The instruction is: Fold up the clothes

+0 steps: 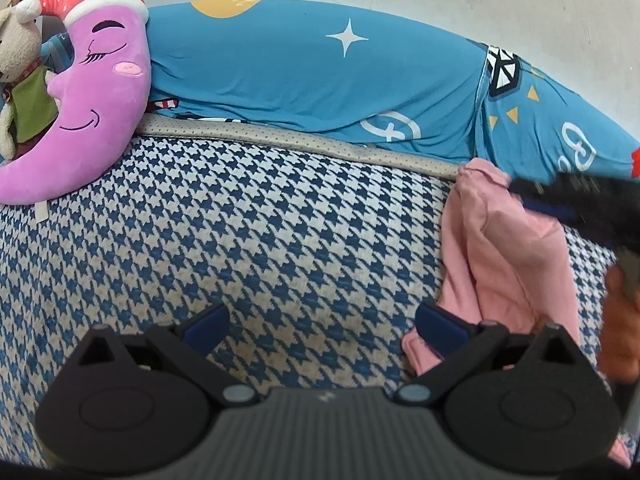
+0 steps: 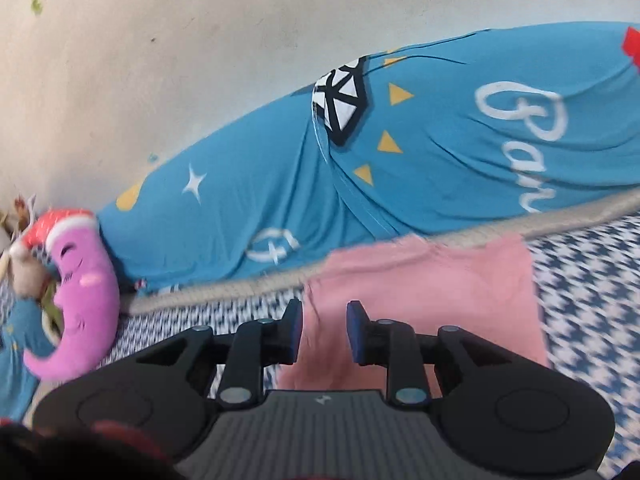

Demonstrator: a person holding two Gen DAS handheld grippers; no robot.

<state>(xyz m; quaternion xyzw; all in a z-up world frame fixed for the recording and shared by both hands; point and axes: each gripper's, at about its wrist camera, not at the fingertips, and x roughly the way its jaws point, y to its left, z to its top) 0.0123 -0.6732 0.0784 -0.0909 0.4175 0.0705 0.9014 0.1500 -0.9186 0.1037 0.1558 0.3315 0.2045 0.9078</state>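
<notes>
i see the left gripper [image 1: 322, 322] as matt black plastic with a ribbed grey body and smoother blue pads [image 1: 208, 322] on its fingers; the right gripper [image 2: 323, 332] has the same finish. the pink garment [image 1: 500, 248] looks like soft, thin matt cloth, creased. under it the bed cover [image 1: 240, 240] is a coarse woven fabric in a blue and white houndstooth, with a dotted beige mesh-like edging behind. beyond the garment the blue quilt [image 1: 300, 80] is smooth printed cloth with a slight sheen. the moon pillow [image 1: 100, 92] is fuzzy plush. the wall [image 2: 200, 40] is matt, scuffed plaster.
</notes>
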